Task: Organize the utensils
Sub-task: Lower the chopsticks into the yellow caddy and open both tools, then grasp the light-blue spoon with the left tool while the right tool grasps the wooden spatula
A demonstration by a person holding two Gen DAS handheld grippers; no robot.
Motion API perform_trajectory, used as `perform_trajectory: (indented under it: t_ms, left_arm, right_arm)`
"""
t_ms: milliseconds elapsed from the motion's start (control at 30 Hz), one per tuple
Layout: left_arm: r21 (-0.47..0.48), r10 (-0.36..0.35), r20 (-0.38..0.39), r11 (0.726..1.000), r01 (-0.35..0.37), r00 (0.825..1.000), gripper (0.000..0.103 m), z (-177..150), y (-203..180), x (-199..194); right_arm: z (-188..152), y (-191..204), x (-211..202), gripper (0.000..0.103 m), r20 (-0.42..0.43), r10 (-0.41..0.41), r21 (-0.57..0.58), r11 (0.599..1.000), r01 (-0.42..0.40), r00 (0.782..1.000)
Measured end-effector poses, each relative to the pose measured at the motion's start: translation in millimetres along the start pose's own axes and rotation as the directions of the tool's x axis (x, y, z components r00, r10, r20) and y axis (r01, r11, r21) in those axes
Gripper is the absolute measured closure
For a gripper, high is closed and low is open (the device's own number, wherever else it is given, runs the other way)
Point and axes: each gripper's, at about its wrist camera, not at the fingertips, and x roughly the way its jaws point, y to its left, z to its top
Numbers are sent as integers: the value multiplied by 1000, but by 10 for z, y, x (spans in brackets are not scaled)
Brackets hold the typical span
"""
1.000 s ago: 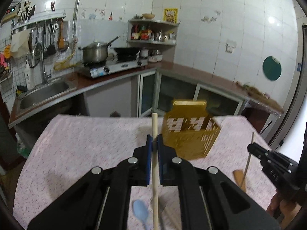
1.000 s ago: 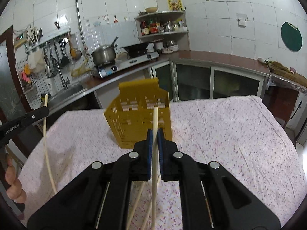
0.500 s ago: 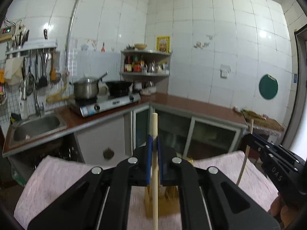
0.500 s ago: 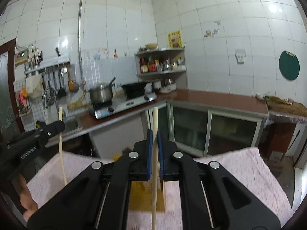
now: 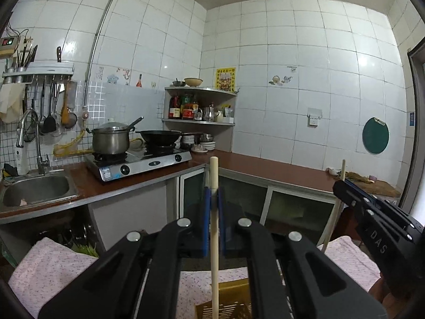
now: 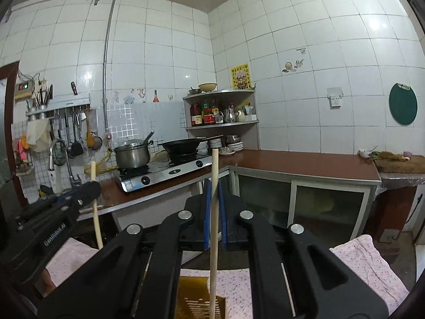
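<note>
My left gripper [image 5: 214, 194] is shut on a pale wooden utensil handle [image 5: 214, 228] held upright. My right gripper [image 6: 214, 188] is shut on another wooden handle [image 6: 214, 212], also upright. The yellow slotted utensil basket [image 5: 225, 303] shows only at the bottom edge under the left gripper, and in the right wrist view [image 6: 196, 297] under the right one. The lower ends of both utensils are hidden by the grippers. The right gripper [image 5: 342, 183] shows at the right in the left wrist view, the left gripper [image 6: 93, 186] at the left in the right wrist view.
A pink flowered cloth [image 5: 50, 263] covers the table below. Behind stand the counter with a sink [image 5: 34, 191], a gas stove [image 5: 140, 162] with pot and wok, a corner shelf [image 5: 199, 106] and glass cabinet doors [image 6: 326, 207].
Both grippers have risen and tilted up with their utensils. The basket has dropped from the middle of the views to the bottom edge.
</note>
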Motion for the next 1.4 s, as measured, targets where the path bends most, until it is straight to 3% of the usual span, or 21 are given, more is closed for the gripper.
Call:
perform_trajectory:
  t_ms: [167, 400, 567, 600, 667, 733, 800, 833, 900, 933, 967, 1100, 1200, 1400]
  left_arm:
    - [-43, -45, -33, 998, 43, 998, 97, -237, 99, 164]
    - [18, -28, -88, 999, 29, 996, 97, -517, 51, 226]
    - [3, -28, -134, 1000, 29, 991, 96, -605, 95, 245]
    - [0, -27, -147, 1000, 27, 989, 96, -609, 105, 242]
    - [-6, -35, -166, 999, 35, 986, 96, -594, 125, 216]
    - [-15, -34, -171, 999, 32, 985, 96, -558, 150, 166]
    - [-34, -47, -178, 999, 41, 983, 95, -486, 188, 70]
    - [-38, -57, -181, 998, 51, 982, 93, -438, 205, -6]
    - [-35, -42, -173, 999, 37, 984, 58, -364, 239, -149]
    - [-34, -23, -164, 999, 17, 986, 21, -338, 253, -227]
    - [-32, 10, -136, 999, -15, 991, 15, -311, 277, -356]
    - [-33, 16, -164, 999, -22, 986, 15, -294, 371, -651]
    - [-34, 59, -195, 997, -67, 979, 12, -363, 463, -846]
    - [-17, 128, -276, 990, -137, 953, 10, -646, 620, -1180]
  right_arm:
    - [-280, -5, 105, 96, -19, 38, -4, 999, -38, 999]
    - [-559, 31, 180, 96, -75, 61, -16, 998, -63, 995]
    - [-680, 19, 225, 95, -143, 85, -3, 996, -86, 986]
    - [-684, 18, 217, 93, -149, 83, -4, 996, -84, 985]
    - [-659, -2, 175, 67, -148, 69, -2, 998, -70, 987]
    - [-595, -36, 114, 60, -148, 72, 13, 997, -70, 986]
    - [-527, -66, 27, 60, -142, 62, 15, 998, -61, 988]
    - [-492, -87, -30, 60, -139, 57, 15, 998, -56, 989]
    - [-450, -134, -135, 60, -139, 45, 12, 999, -43, 989]
    - [-432, -157, -206, 60, -146, 38, 11, 999, -37, 989]
    - [-423, -185, -271, 60, -150, 32, 12, 999, -30, 988]
    - [-454, -281, -542, 60, -174, 6, 11, 1000, -4, 985]
    - [-541, -344, -740, 60, -204, -10, 15, 1000, 13, 979]
    - [-789, -469, -1108, 57, -284, -38, 31, 998, 49, 958]
